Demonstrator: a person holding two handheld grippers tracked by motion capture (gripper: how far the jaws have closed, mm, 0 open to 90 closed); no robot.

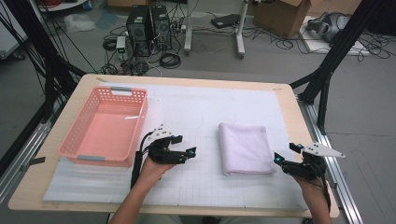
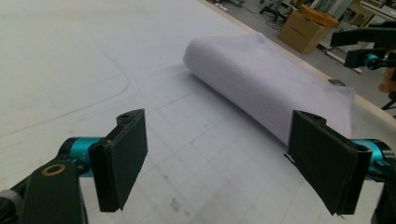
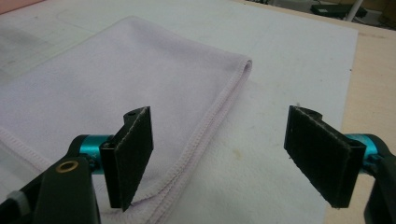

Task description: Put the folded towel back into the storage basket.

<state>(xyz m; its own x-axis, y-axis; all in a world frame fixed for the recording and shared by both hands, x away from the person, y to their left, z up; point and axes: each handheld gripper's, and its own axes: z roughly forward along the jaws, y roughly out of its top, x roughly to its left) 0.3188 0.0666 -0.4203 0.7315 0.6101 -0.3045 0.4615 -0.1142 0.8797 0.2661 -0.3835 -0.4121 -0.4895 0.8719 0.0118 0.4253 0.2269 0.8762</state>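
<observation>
A folded pale lilac towel (image 1: 246,147) lies flat on the white gridded mat, right of centre. My left gripper (image 1: 183,145) hovers to the towel's left, open, jaws wide apart with nothing between them; in the left gripper view the towel (image 2: 271,79) lies ahead beyond the left gripper (image 2: 224,163). My right gripper (image 1: 286,153) stands open at the towel's near right corner. In the right gripper view the right gripper (image 3: 224,154) straddles the towel's stitched edge (image 3: 215,116) without touching it.
A pink plastic basket (image 1: 79,140) sits empty on the left of the mat. The wooden table edge (image 1: 299,112) runs close on the right. Black frame posts, cables and cardboard boxes stand on the floor beyond the table.
</observation>
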